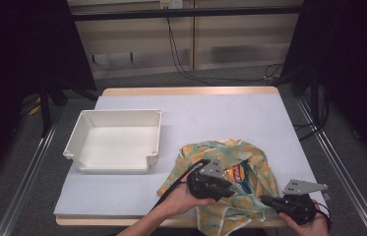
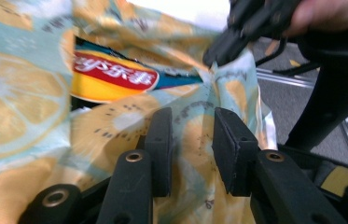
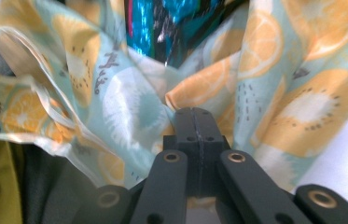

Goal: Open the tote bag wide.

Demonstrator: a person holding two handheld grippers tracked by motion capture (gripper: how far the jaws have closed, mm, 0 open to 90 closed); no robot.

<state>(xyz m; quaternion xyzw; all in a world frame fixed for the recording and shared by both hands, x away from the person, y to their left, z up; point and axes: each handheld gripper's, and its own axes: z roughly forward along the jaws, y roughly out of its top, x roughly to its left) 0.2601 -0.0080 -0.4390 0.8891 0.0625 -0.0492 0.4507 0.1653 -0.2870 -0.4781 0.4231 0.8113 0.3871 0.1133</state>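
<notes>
1. High view: fruit-print cloth bag (image 1: 225, 182) lies at the table's (image 1: 230, 113) near edge, snack packet (image 1: 239, 172) inside; left gripper (image 1: 223, 189) over it, right gripper (image 1: 268, 201) at its rim.
2. Left gripper view: fingers (image 2: 158, 140) apart w/ a fabric fold between, packet (image 2: 111, 77) just beyond tips. Risk: closing grabs cloth only.
3. Right gripper view: right gripper (image 3: 196, 122) fingers pinched shut on bag hem (image 3: 181, 100). Risk: thin hem slips, opening collapses.

Left gripper (image 2: 191, 154) is seen with jaws parted, a fold of citrus-print cloth bag (image 2: 195, 140) standing between them. A yellow and red snack packet (image 2: 111, 77) is exposed in the bag's opening, far left. The right gripper (image 2: 223, 44) is pinched on the bag's edge, far right.
</notes>
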